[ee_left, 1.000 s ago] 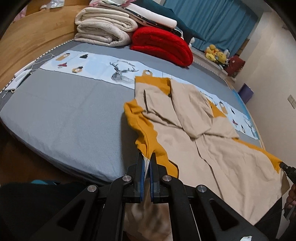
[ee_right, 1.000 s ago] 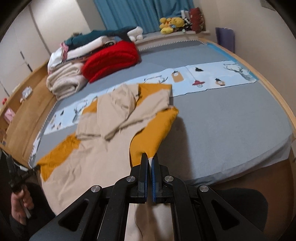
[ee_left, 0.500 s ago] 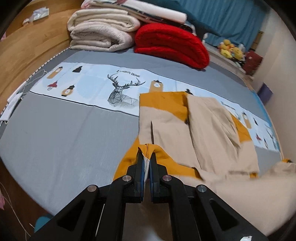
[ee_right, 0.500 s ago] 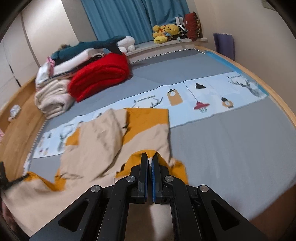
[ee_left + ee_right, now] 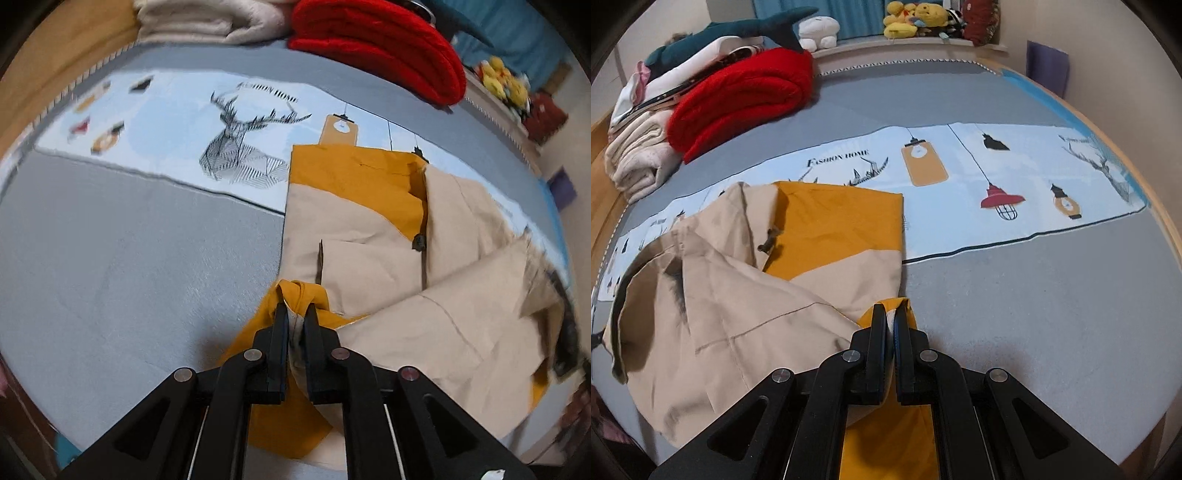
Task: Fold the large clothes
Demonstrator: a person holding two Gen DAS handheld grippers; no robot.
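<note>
A large beige and mustard-yellow garment (image 5: 373, 236) lies on the grey bed; it also shows in the right wrist view (image 5: 827, 236). Its upper part lies flat against the printed light-blue band. My left gripper (image 5: 295, 314) is shut on a bunched mustard hem corner and holds it above the garment's left side. My right gripper (image 5: 891, 314) is shut on the other mustard hem corner at the garment's right side. The lower part hangs in a loose fold between the two grippers.
A red folded blanket (image 5: 746, 92) and cream blankets (image 5: 639, 158) are stacked at the head of the bed (image 5: 1052, 295). Plush toys (image 5: 908, 18) sit on a ledge behind. The wooden bed rim (image 5: 66, 55) runs along the far left.
Both grippers have carried the garment's hem forward over its upper part, toward the printed band. The lower half has lifted off the bed edge and now drapes over the top half.
</note>
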